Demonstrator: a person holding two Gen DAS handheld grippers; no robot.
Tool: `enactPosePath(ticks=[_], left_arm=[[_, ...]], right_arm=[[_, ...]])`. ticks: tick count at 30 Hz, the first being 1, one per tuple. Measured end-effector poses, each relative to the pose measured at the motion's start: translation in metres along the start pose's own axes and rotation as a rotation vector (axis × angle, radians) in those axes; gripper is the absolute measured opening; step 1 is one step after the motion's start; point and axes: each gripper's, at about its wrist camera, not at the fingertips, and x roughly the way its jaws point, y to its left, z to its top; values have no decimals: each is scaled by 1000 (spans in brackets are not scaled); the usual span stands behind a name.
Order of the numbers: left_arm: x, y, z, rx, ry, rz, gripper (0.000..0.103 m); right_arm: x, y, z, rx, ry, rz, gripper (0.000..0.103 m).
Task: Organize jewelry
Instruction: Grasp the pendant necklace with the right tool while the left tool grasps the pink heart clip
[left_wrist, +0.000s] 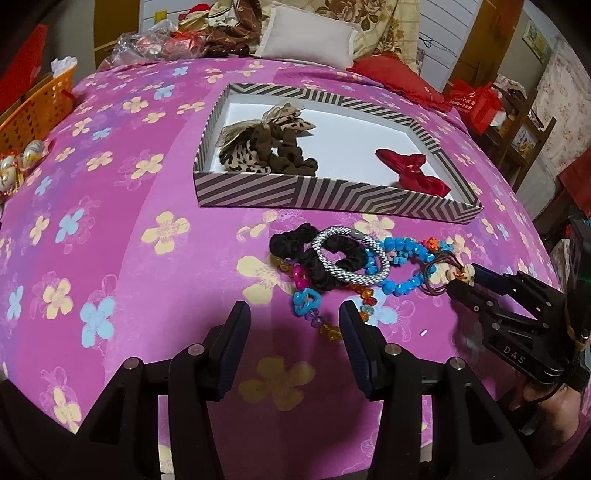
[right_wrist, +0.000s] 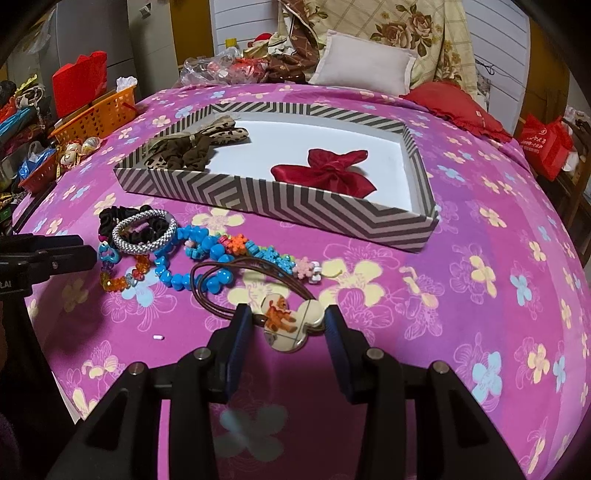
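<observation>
Straddling the charm hair tie (right_wrist: 286, 319), my right gripper (right_wrist: 288, 325) seems barely closed on it, ready for the striped box (right_wrist: 332, 206); my left gripper (left_wrist: 293, 325) waits wide.

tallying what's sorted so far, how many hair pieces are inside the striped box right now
3: a leopard-print bow and a brown scrunchie piled at the left end of the striped box, and a red bow alone toward the right end. Something small could be hidden under the pile.

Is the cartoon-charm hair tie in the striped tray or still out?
Out: the cartoon-charm hair tie lies on the bedspread, short of the striped tray, between the right gripper's jaws.
</observation>
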Motion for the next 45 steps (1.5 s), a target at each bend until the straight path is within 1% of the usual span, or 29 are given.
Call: enactPosePath(ticks=[6, 13, 16, 18, 19, 20, 22, 24, 26, 28, 29, 30, 32, 39, 45], left_arm=[[-4, -4, 3, 4, -8, -22, 31], [15, -6, 1, 8, 27, 9, 31], [22, -5, 4, 1, 34, 7, 30], [24, -7, 6, 17, 21, 15, 22], [24, -7, 6, 25, 16, 18, 15], [25, -8, 7, 35, 12, 15, 4], [26, -9, 6, 53, 1, 18, 0], [25, -8, 5, 60, -1, -1, 0], [25, -5, 4, 51, 15, -26, 0], [21, -2, 2, 48, 20, -29, 0], [18, -1, 0, 56, 19, -26, 0], [13, 1, -2, 64, 17, -28, 0], [2, 5, -5, 69, 10, -38, 0], [-34, 21, -2, 46, -45, -32, 0], [-58, 25, 6, 33, -96, -21, 0]], right_arm=[[0, 1, 0, 0, 0, 0, 43], [0, 1, 0, 2, -1, -1, 43], [0, 1, 0, 1, -1, 0, 43], [0, 1, 0, 3, -3, 2, 43], [0, 1, 0, 4, -4, 2, 43], [0, 1, 0, 5, -6, 2, 43], [1, 1, 0, 6, -11, 3, 42], [1, 3, 0, -1, -15, 2, 42], [1, 1, 0, 4, -16, 6, 42], [0, 1, -1, 12, -16, 12, 42], [-1, 2, -1, 16, -15, 18, 40], [-2, 0, -1, 17, -17, 21, 34], [-7, 0, -2, 16, -18, 32, 34], [-16, 3, -5, 5, -26, 43, 34], [-32, 5, 0, -1, -58, 62, 34]])
